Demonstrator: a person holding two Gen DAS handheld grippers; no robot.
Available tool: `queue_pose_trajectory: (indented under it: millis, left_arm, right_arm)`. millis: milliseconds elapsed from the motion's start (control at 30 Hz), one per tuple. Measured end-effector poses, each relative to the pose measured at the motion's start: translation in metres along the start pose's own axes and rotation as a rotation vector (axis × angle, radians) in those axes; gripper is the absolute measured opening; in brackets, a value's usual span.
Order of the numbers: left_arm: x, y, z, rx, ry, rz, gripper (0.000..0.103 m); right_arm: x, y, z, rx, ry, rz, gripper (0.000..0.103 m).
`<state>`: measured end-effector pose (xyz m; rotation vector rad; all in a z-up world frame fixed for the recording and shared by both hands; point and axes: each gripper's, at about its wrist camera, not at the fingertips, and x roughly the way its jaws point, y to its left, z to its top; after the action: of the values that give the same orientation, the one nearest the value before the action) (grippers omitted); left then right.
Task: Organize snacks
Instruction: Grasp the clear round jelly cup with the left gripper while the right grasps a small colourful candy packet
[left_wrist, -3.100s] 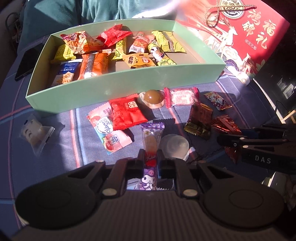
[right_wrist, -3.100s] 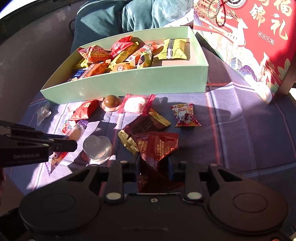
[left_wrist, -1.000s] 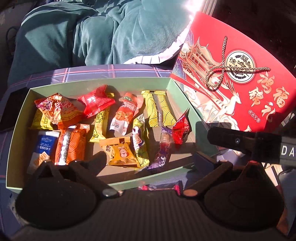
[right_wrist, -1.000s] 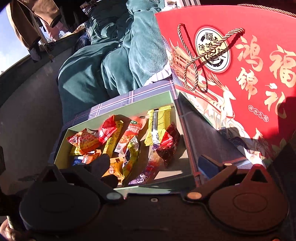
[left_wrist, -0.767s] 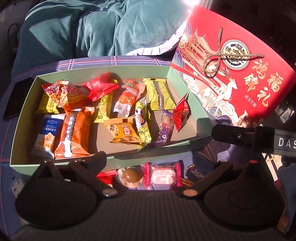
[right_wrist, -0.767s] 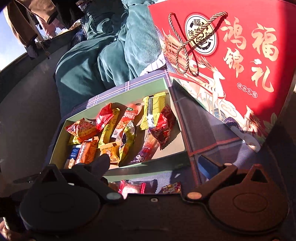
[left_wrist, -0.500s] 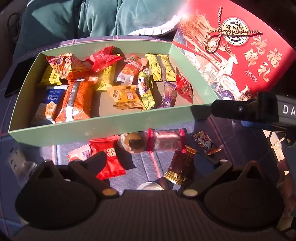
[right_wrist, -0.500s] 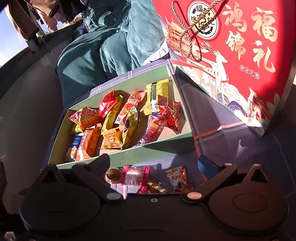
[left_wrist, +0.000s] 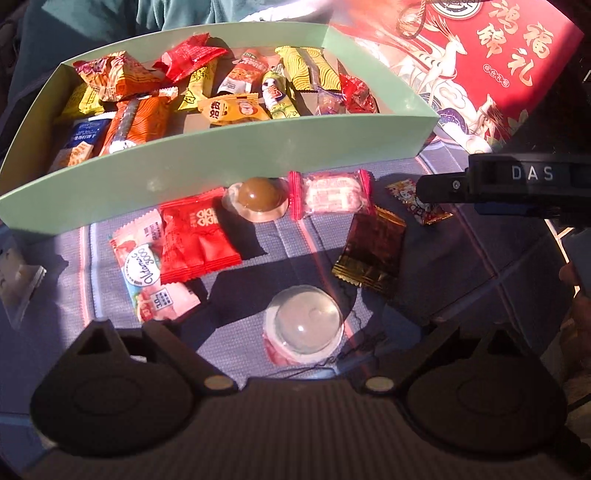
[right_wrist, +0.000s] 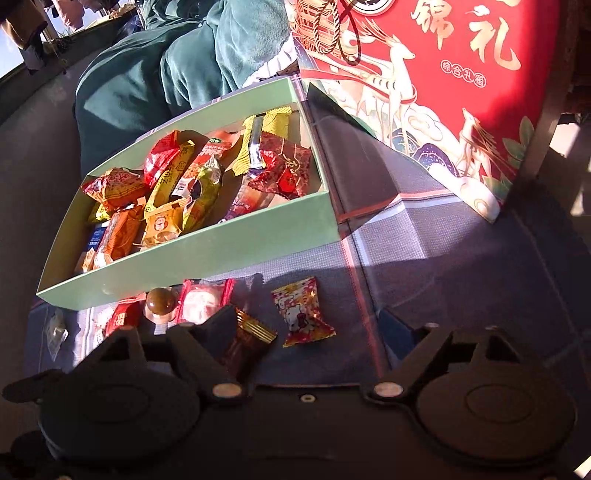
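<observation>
A pale green box (left_wrist: 258, 147) (right_wrist: 221, 247) holds several wrapped snacks. Loose snacks lie on the blue cloth in front of it. My left gripper (left_wrist: 301, 332) is low over a clear jelly cup (left_wrist: 303, 325); the cup lies between the closing jaws, untouched. My right gripper (right_wrist: 308, 325) hangs over a red cartoon-cat candy (right_wrist: 303, 312) (left_wrist: 417, 201); its jaws are closing with the candy between them, pads apart from it. A dark brown and gold packet (right_wrist: 247, 343) (left_wrist: 373, 251) lies by its left finger. In the left wrist view my right gripper's fingers (left_wrist: 450, 186) reach in from the right.
A brown jelly cup (left_wrist: 262, 197), a pink-and-red candy (left_wrist: 330, 195), a red packet (left_wrist: 195, 236) and a pink sachet (left_wrist: 147, 266) lie along the box front. A clear wrapper (left_wrist: 18, 277) lies far left. A red gift box (right_wrist: 443, 74) stands right; teal fabric (right_wrist: 166, 66) lies behind.
The purple candy and dark red packet held earlier now lie in the box. Both grippers have come back and down from over the box to the loose snacks, jaws narrowing slightly.
</observation>
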<state>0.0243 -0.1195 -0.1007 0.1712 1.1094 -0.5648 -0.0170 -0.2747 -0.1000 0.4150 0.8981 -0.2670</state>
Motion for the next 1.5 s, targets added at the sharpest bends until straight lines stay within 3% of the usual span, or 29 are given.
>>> queue_pose_trajectory:
  millis: [100,133,167,200,267,367,500,533,633,667,900,967,1067,1500]
  left_arm:
    - [0.0,-0.004,-0.002,0.046,-0.025,0.018,0.088]
    - [-0.001,-0.006,-0.003,0.07,-0.041,0.028,0.074]
    - [-0.002,-0.007,-0.003,0.088,-0.051,0.038,0.049]
    - [-0.004,-0.006,-0.002,0.104,-0.059,0.041,0.039]
    - [-0.006,0.001,0.0,0.075,-0.057,0.021,0.03]
    - [-0.007,0.015,0.0,0.032,-0.062,0.026,0.022]
    - [-0.009,0.02,-0.003,0.019,-0.062,0.014,0.024]
    - [-0.01,0.02,-0.003,0.02,-0.059,0.01,0.029]
    - [-0.015,0.022,-0.009,0.012,-0.054,0.01,0.061]
    - [-0.018,0.022,-0.012,0.015,-0.056,0.016,0.062]
    - [-0.027,0.025,-0.024,0.034,-0.044,0.012,0.058]
    - [-0.025,0.022,-0.028,0.055,-0.049,0.017,0.039]
    - [-0.028,0.016,-0.031,0.086,-0.083,0.016,0.033]
    - [-0.057,0.016,-0.018,0.031,-0.173,-0.013,0.032]
  right_arm:
    - [0.007,0.003,-0.001,-0.027,0.01,-0.017,0.072]
    - [0.009,0.004,-0.001,-0.037,0.01,-0.022,0.068]
    - [0.011,0.005,-0.001,-0.047,0.011,-0.027,0.065]
    - [0.013,0.007,-0.001,-0.059,0.013,-0.032,0.064]
    - [0.017,0.01,0.0,-0.075,0.018,-0.029,0.049]
    - [0.023,0.017,-0.001,-0.131,0.007,-0.045,0.035]
    - [0.026,0.027,-0.003,-0.208,0.001,-0.059,0.022]
    - [0.026,0.028,-0.004,-0.212,-0.002,-0.06,0.022]
    - [0.025,0.027,-0.006,-0.22,-0.012,-0.061,0.022]
    - [0.026,0.029,-0.006,-0.222,-0.015,-0.064,0.022]
    - [0.026,0.031,-0.011,-0.24,-0.034,-0.074,0.024]
    - [0.025,0.029,-0.012,-0.243,-0.035,-0.069,0.023]
    - [0.021,0.031,-0.016,-0.254,-0.026,-0.062,0.02]
    - [-0.018,0.022,-0.014,-0.172,-0.063,0.008,0.019]
